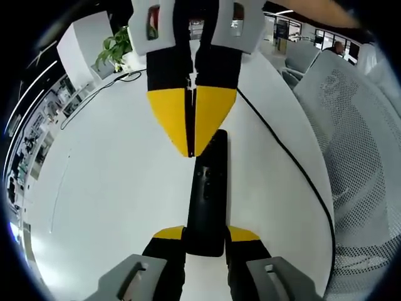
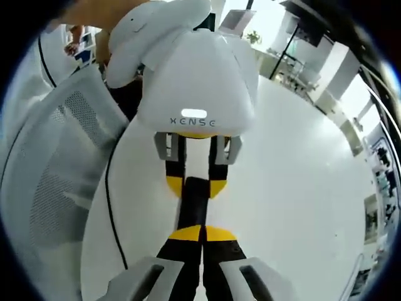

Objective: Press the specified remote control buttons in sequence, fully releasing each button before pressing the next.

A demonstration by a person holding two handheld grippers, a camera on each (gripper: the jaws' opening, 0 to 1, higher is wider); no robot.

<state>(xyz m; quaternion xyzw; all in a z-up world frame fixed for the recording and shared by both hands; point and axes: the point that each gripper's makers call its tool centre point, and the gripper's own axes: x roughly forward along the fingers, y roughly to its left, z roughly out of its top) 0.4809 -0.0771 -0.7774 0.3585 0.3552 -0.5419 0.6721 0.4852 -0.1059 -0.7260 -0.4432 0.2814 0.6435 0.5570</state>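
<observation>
Remote control (image 1: 208, 197) lies at lower centre on the white table (image 1: 113, 188), its near end clamped between the left gripper's (image 1: 205, 237) jaws. Right gripper (image 1: 191, 135), jaws closed together, should press 1 button squarely, then lift clear.

Loads of bare white table (image 1: 113, 188) across the left and lower left of the left gripper view, so that side is wide open. Right side is tighter: a black cable (image 1: 294, 160) runs diagonally down the tabletop there, and a white mesh chair (image 1: 357, 144) crowds the right edge. A potted plant (image 1: 116, 47) sits at the upper left. Dead centre, the right gripper (image 1: 191, 147) comes down from the top with tips together onto the black remote (image 1: 207, 200), while the left gripper (image 1: 205, 235) straddles its near end, blocking the middle.
</observation>
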